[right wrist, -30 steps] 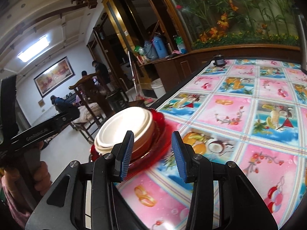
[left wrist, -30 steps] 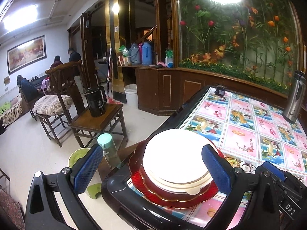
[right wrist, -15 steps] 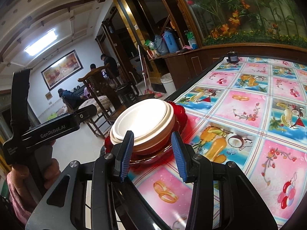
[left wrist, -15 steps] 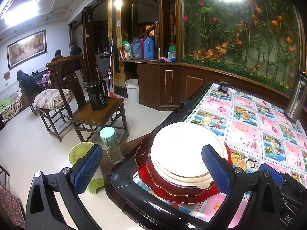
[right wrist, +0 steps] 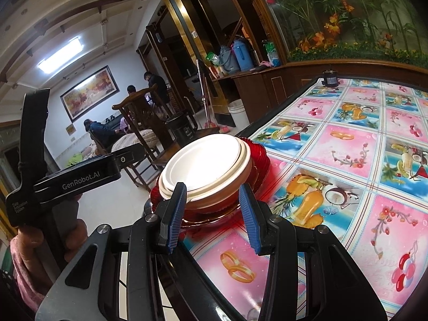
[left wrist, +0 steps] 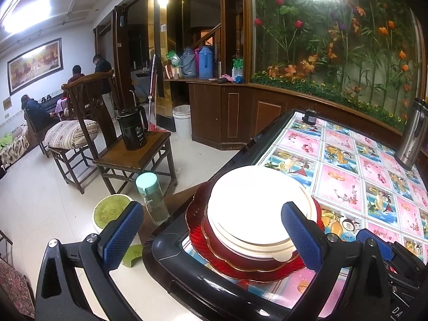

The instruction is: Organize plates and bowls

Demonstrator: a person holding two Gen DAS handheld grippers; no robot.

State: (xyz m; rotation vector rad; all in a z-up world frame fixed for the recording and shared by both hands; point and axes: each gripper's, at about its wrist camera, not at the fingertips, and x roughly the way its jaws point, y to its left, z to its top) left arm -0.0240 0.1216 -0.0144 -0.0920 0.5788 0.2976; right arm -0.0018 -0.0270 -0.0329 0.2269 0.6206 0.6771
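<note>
A stack of white plates rests on red glass dishes at the near corner of the table. My left gripper is wide open; one finger hangs over the floor, the other stands in front of the stack's right rim. In the right wrist view the same white plates sit on the red dishes just beyond my right gripper. It is part open, its blue pads are short of the rim, and nothing is between them. A hand holds the left gripper's body.
A steel flask stands at the table's right side and a small dark jar at its far corner. Beside the table are a mint-lidded bottle, a green-topped stool and a wooden chair with a black kettle. People sit far left.
In the right wrist view the stack has shifted from left of the fingers to centred just beyond them and looks closer. The left wrist view is almost the same.
</note>
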